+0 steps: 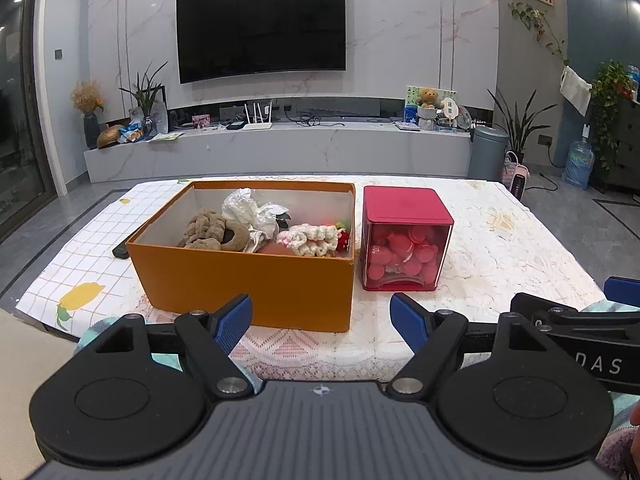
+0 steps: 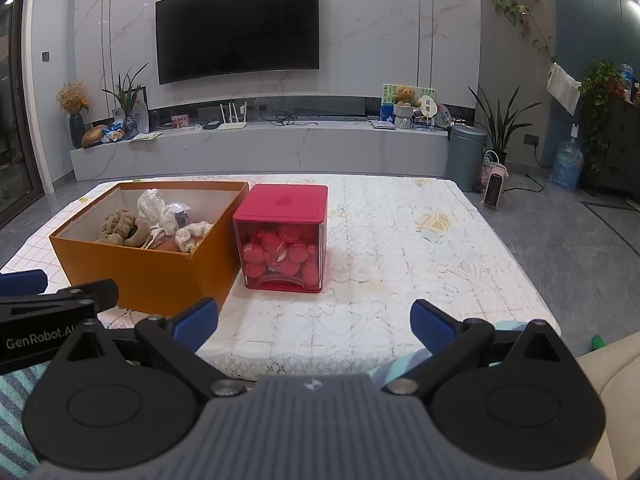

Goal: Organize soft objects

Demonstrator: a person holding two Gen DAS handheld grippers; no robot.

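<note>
Well beyond both jaws, orange box (image 1: 248, 276)

An open box (image 1: 256, 280) stood on the surface (image 1: 500, 248), holding soft items (image 1: 208, 232). A lidded container (image 1: 404, 240) stood just beside it, to its right. Both claws were before them, empty.

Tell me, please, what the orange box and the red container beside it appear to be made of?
The orange box looks like matte cardboard: thin straight walls, pale inner lining, no gloss. The red container looks like hard plastic: an opaque, slightly glossy red lid over clear see-through walls that show the pink pieces inside.
</note>
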